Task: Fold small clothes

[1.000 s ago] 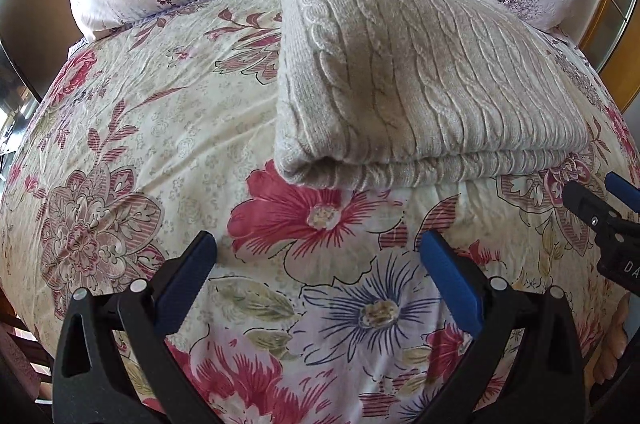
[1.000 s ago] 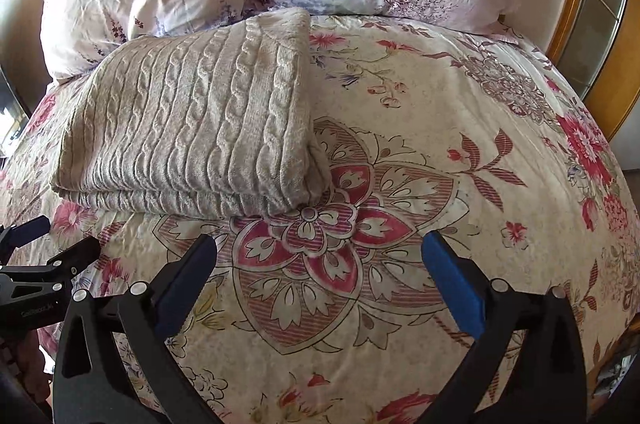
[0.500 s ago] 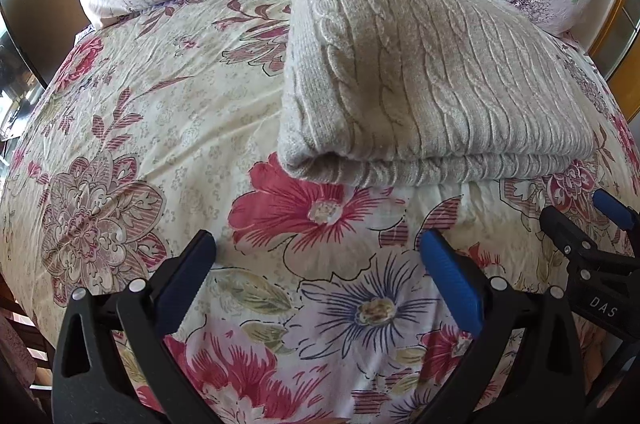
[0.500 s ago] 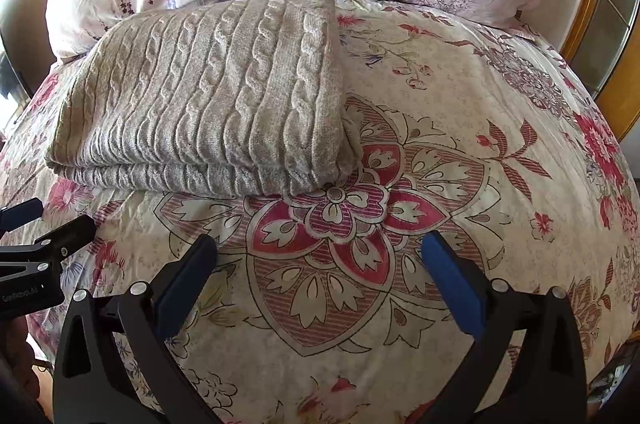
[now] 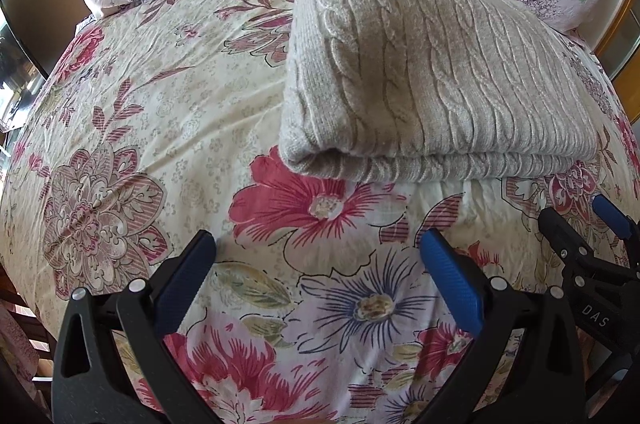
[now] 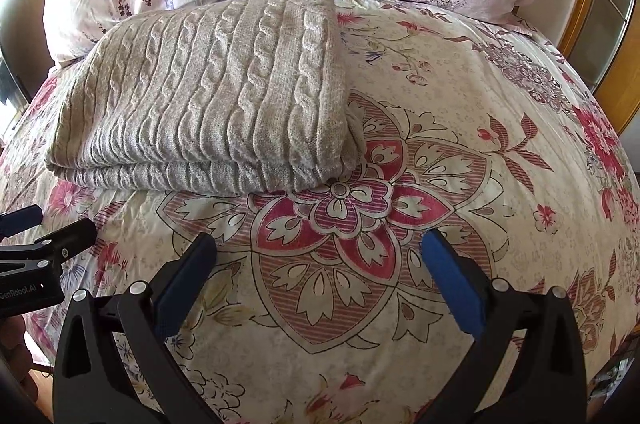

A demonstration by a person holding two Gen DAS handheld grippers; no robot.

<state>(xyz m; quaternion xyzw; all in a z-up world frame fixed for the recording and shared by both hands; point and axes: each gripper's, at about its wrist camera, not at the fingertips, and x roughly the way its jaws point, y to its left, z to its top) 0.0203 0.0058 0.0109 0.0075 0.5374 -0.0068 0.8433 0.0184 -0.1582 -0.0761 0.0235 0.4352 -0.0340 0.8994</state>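
folded knit sweater (image 5: 432, 84) on the bed (image 5: 160, 128) looks soft, bulky; best pinched at its thick near fold; left gripper (image 5: 316, 264) and right gripper (image 6: 316, 264) both spread, empty

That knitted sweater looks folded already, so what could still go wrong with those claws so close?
The folded cable-knit sweater lies on a soft, puffy floral duvet, so a nudge could skew its layers. Both the left claw and the right claw are open just short of its front edge; moving forward, a fingertip might snag the loose knit.

Bright daylight, soft shadows, sharp focus; strong fisheye bending, dark corners
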